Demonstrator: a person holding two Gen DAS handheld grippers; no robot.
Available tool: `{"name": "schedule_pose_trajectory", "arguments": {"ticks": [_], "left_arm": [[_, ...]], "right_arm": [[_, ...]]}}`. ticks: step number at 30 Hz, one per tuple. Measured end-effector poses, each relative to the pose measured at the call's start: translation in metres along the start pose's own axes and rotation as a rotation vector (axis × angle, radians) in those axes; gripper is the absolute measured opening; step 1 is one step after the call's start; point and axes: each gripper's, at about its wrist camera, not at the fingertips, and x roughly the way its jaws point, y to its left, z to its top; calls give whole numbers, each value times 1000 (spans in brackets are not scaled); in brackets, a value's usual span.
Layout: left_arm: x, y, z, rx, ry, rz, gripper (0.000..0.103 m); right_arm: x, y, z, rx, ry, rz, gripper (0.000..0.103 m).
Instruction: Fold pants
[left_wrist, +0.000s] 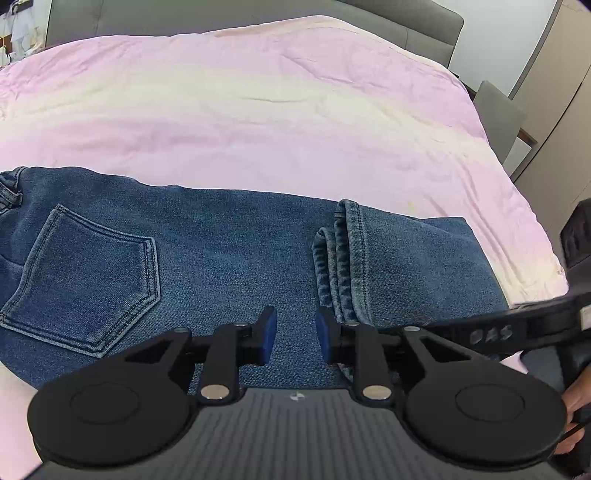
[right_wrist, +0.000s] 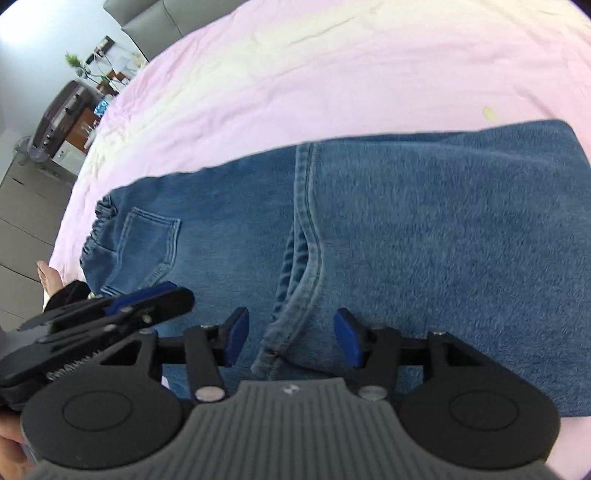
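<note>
Blue jeans (left_wrist: 221, 251) lie flat on the pink bed, folded over so the leg hems (left_wrist: 343, 258) rest on top of the thigh part, right of the back pocket (left_wrist: 88, 277). My left gripper (left_wrist: 295, 334) is open and empty just above the denim, its right pad next to the near end of the hems. My right gripper (right_wrist: 291, 341) is open, straddling the near corner of the hems (right_wrist: 295, 266) without holding it. The jeans (right_wrist: 424, 240) fill the right wrist view; the left gripper (right_wrist: 122, 310) shows at its lower left.
The pink bedsheet (left_wrist: 277, 110) spreads behind the jeans, with a grey headboard (left_wrist: 240, 14) beyond. A cabinet and wall stand at the right (left_wrist: 554, 110). A dresser with clutter (right_wrist: 70, 114) stands beside the bed. A bare foot (right_wrist: 48, 277) is on the floor.
</note>
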Motion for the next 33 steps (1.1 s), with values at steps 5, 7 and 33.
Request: {"name": "schedule_pose_trajectory", "arguments": {"ticks": [5,7,33], "left_arm": [[-9,2,-7,-7,8,11,29],[-15,3,-10,-5,4,10,29],[78,-10,7,-249,159,-114,57]], "right_arm": [[15,6,-7,-18,-22,-35,16],[2,-1,-12,-15,-39,-18,14],[-57,-19,-48,-184,-116,20,35]]}}
